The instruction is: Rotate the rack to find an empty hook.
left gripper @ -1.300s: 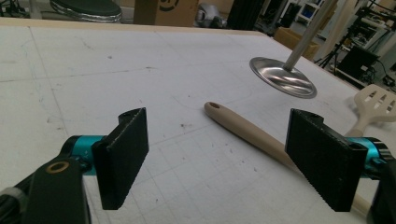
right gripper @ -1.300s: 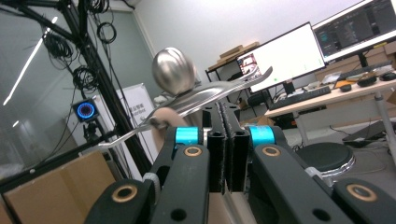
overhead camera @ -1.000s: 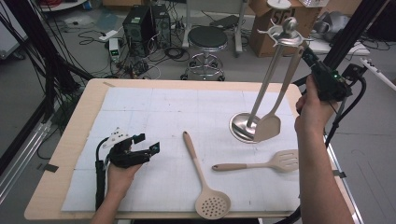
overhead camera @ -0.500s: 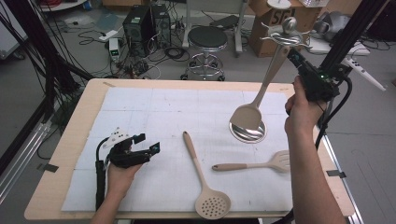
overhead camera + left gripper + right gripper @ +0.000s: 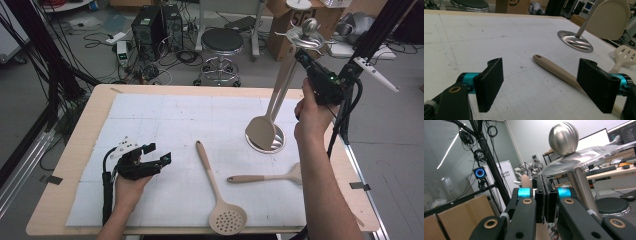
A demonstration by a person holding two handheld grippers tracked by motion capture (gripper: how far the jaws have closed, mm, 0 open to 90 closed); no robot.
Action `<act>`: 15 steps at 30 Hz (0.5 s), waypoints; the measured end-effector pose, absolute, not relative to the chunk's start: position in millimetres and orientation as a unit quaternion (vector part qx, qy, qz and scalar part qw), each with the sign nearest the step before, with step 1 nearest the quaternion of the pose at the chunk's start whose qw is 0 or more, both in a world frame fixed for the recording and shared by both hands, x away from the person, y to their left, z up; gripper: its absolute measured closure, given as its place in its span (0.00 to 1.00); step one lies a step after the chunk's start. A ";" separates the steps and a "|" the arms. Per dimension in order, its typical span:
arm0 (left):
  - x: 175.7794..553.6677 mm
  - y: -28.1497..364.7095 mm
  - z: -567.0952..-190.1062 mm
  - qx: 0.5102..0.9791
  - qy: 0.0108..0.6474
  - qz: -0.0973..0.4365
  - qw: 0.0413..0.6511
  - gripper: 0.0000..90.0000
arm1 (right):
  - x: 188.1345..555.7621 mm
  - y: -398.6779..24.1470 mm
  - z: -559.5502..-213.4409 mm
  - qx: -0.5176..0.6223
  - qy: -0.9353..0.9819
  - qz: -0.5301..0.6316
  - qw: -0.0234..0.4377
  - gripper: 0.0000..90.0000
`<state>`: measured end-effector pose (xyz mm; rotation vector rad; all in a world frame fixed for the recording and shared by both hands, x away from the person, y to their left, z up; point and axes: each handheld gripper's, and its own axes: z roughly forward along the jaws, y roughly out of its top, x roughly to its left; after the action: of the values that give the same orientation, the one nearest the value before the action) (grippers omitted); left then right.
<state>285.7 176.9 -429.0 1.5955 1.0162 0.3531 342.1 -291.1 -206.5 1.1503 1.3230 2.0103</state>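
Since the earlier frames, the right gripper [image 5: 303, 56] has carried the beige spatula [image 5: 263, 131] up along the steel stand [image 5: 289, 75], and the blade now hangs over the stand's round base [image 5: 272, 145] rather than beside it. Right gripper jaws are pressed together on the top end of the spatula's handle; in the right gripper view the beige handle tip [image 5: 525, 181] pokes out just behind the closed pads [image 5: 544, 202], with the stand's steel ball [image 5: 563, 138] and hook arm just above and beyond them. Whether the handle already sits on a hook cannot be told.

Left gripper [image 5: 161, 159] has stayed put on the white mat [image 5: 165, 115], low at the near left. Its fingers [image 5: 490, 83] stand wide apart, nothing between them.

From the left gripper view: skimmer spoon handle [image 5: 556, 71] lies on the mat just past the open fingers, running toward the right-hand finger. Stand base [image 5: 574, 43] sits farther ahead, spatula blade [image 5: 610, 20] hanging above it. Slotted turner [image 5: 624, 56] lies beyond the right-hand finger, well apart from it.

High view: skimmer spoon [image 5: 220, 195] and slotted turner [image 5: 267, 177] both flat on the mat between the two hands.
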 end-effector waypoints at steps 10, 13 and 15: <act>284.8 179.2 -429.0 0.679 0.435 0.151 0.572 0.25 | 331.8 -294.5 -216.1 0.417 0.476 0.735 0.243 1.00; 284.5 179.5 -429.0 0.679 0.435 0.151 0.572 0.25 | 328.5 -300.2 -223.7 0.421 0.476 0.730 0.251 1.00; 284.4 179.3 -428.9 0.678 0.435 0.151 0.573 0.25 | 327.9 -305.4 -227.4 0.430 0.470 0.730 0.248 1.00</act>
<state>284.4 179.3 -428.9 1.5898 1.0210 0.3535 327.9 -305.4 -227.4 1.1717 1.2803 1.9900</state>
